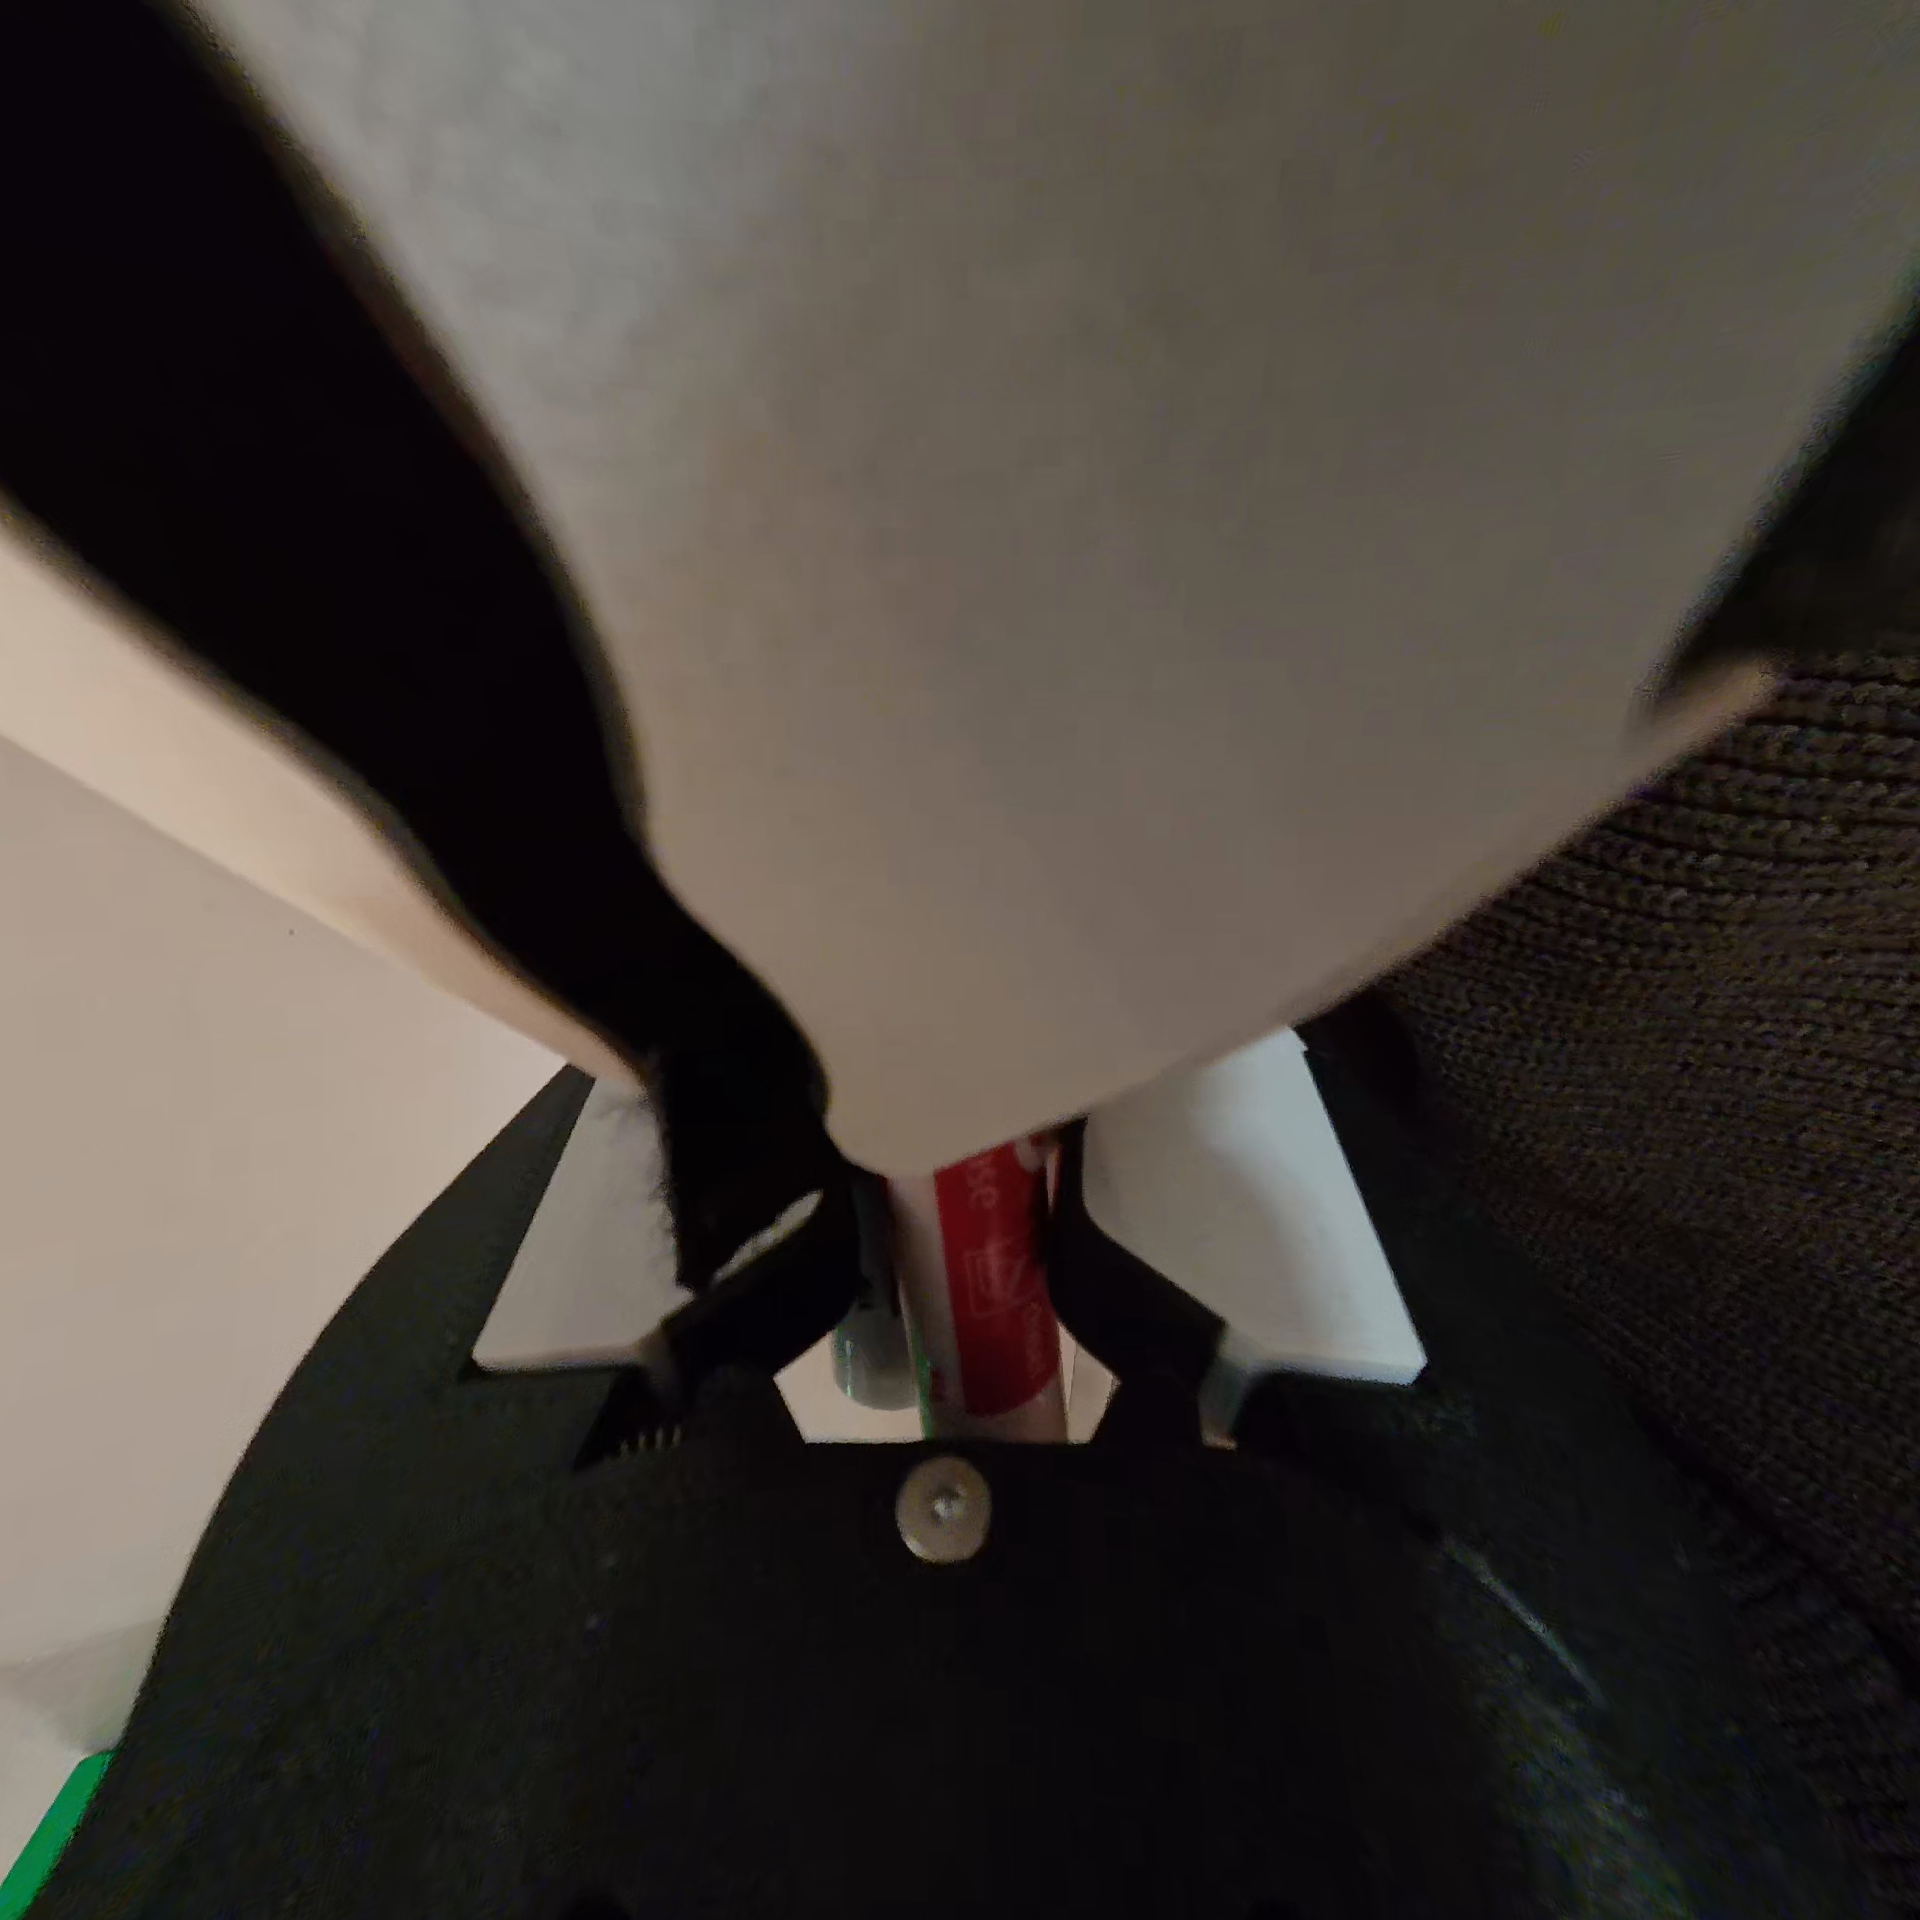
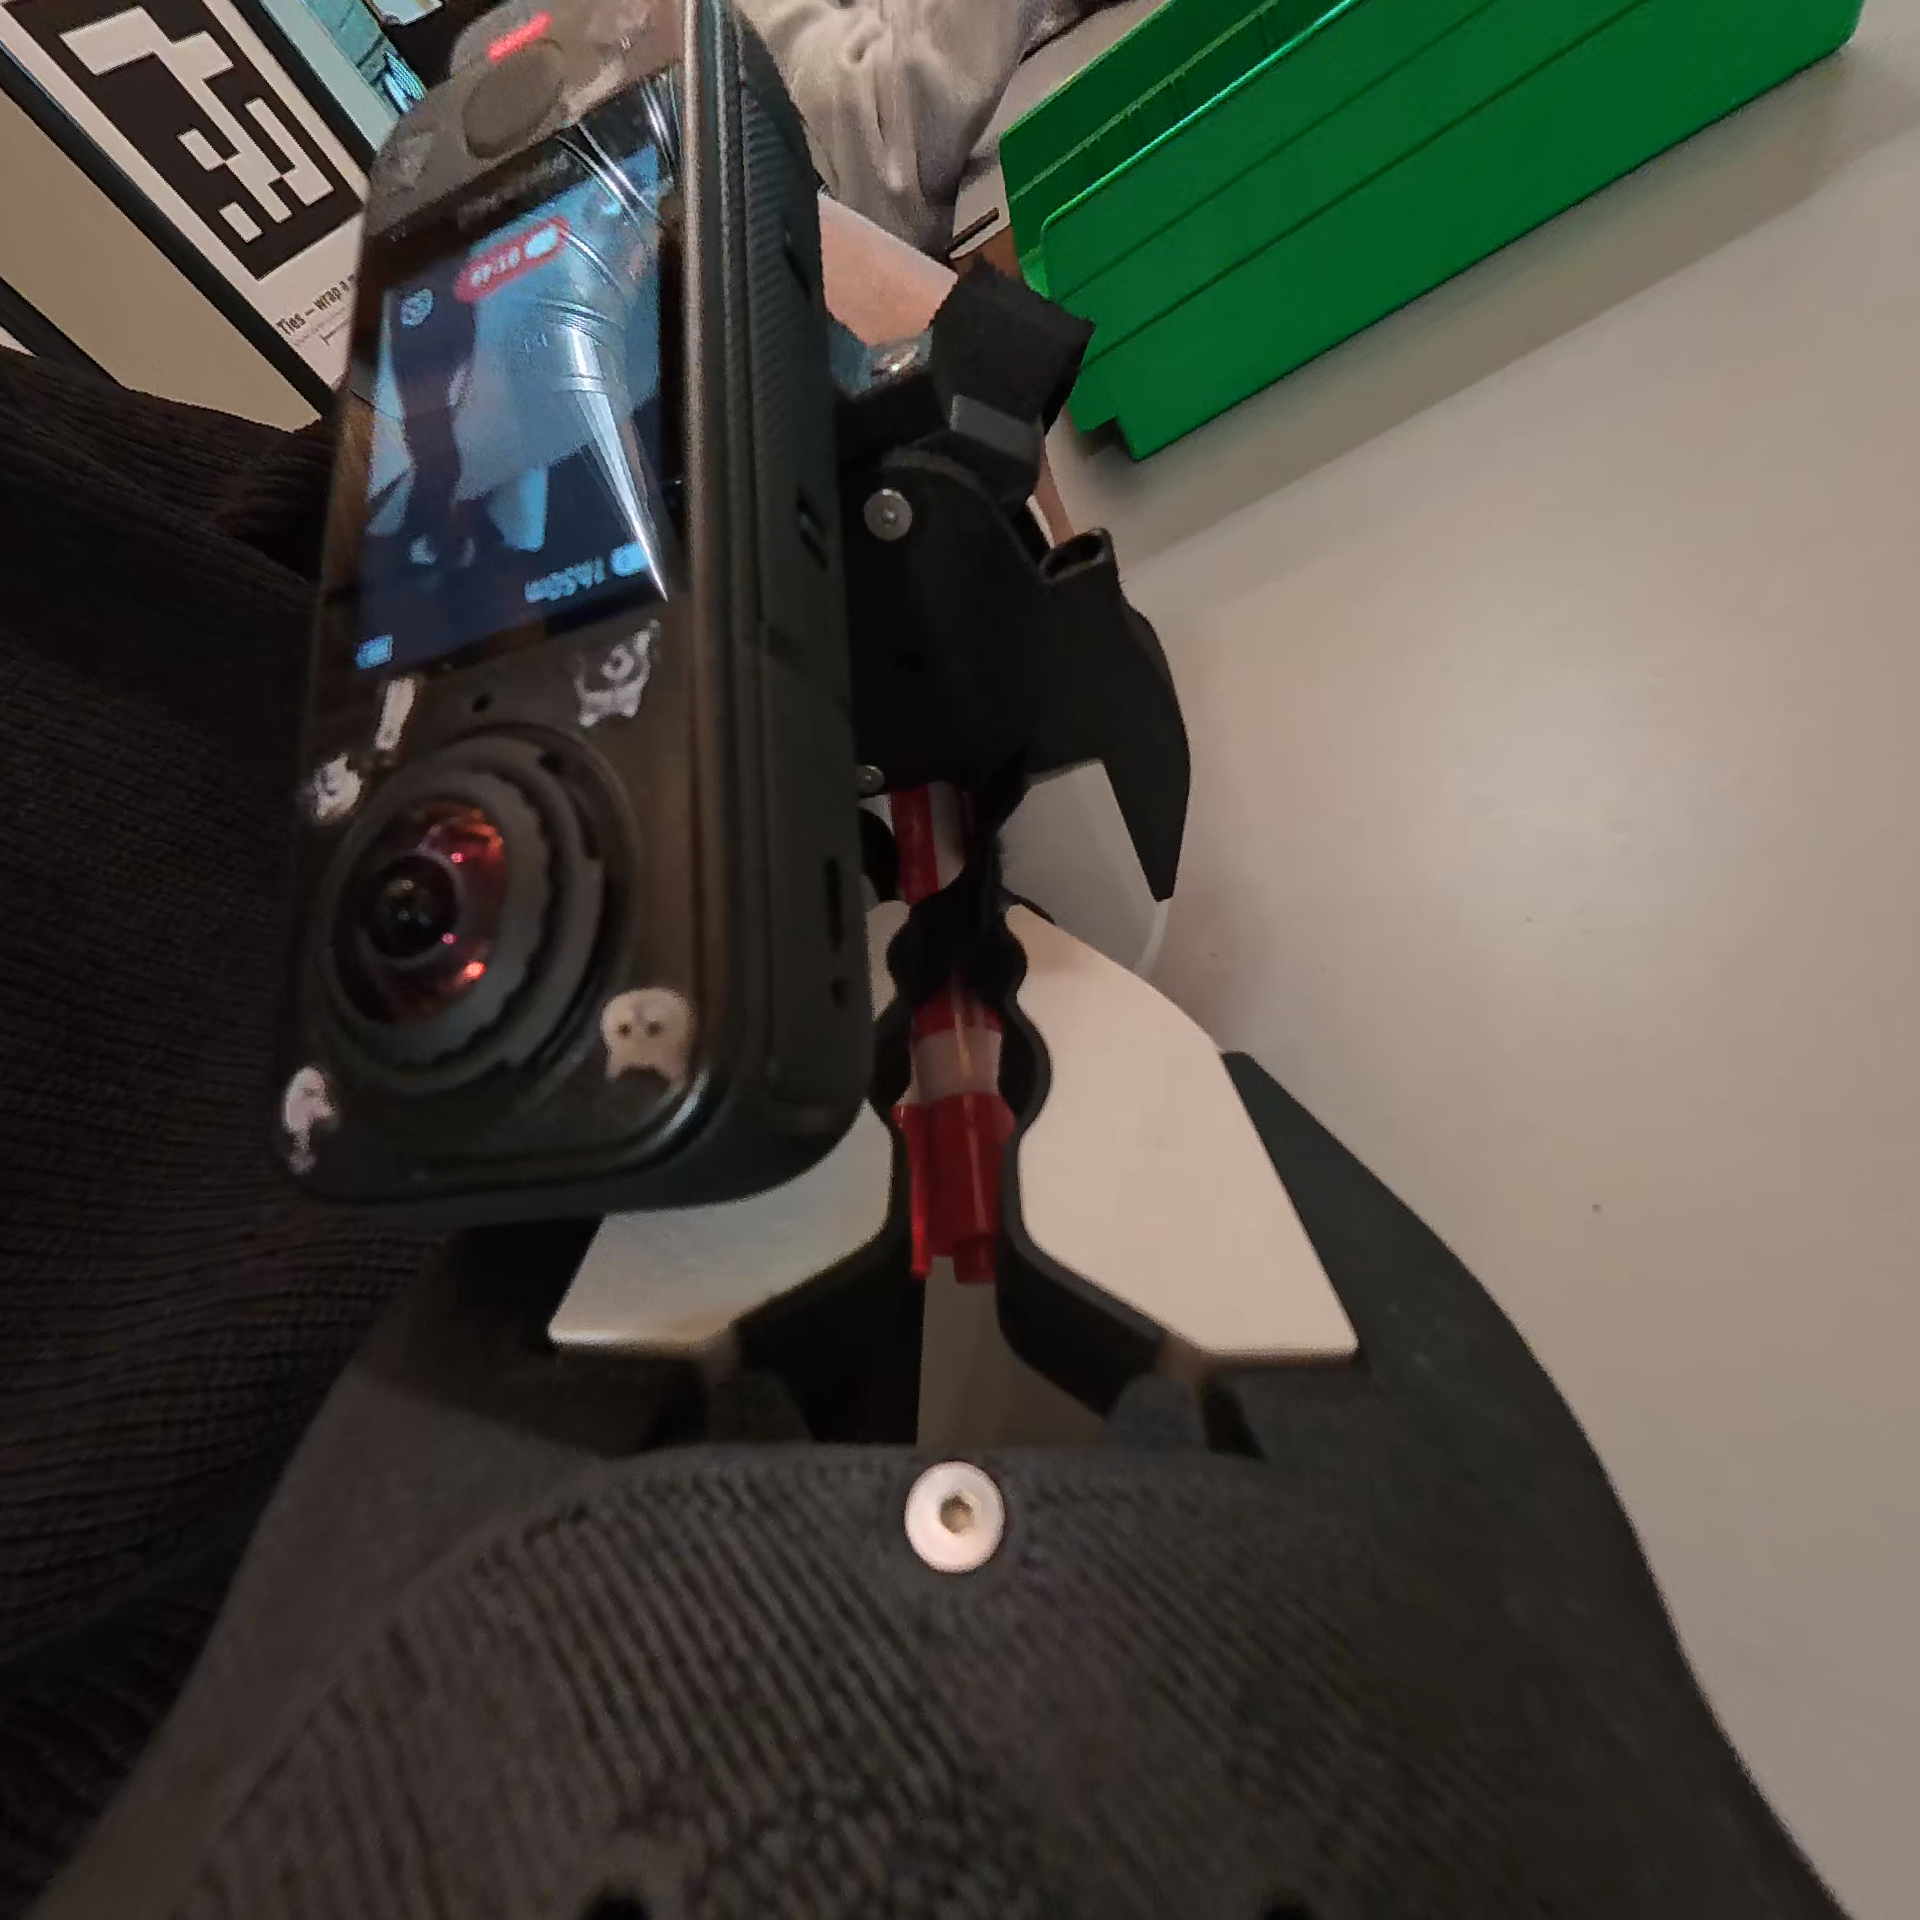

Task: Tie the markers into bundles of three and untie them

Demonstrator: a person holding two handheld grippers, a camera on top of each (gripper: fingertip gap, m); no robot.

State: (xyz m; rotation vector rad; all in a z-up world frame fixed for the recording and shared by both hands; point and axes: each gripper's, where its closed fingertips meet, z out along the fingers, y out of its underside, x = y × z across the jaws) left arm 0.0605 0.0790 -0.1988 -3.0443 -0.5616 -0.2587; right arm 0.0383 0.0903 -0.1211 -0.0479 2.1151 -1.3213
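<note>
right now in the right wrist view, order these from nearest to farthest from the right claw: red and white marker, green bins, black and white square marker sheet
1. The red and white marker, clamped in the right claw, centre of the view.
2. The green bins, stacked on the grey table, upper right.
3. The black and white square marker sheet, upper left. Its rank against the bins is too close to call.

Dim indoor light, blurred, fisheye-warped edges
</note>
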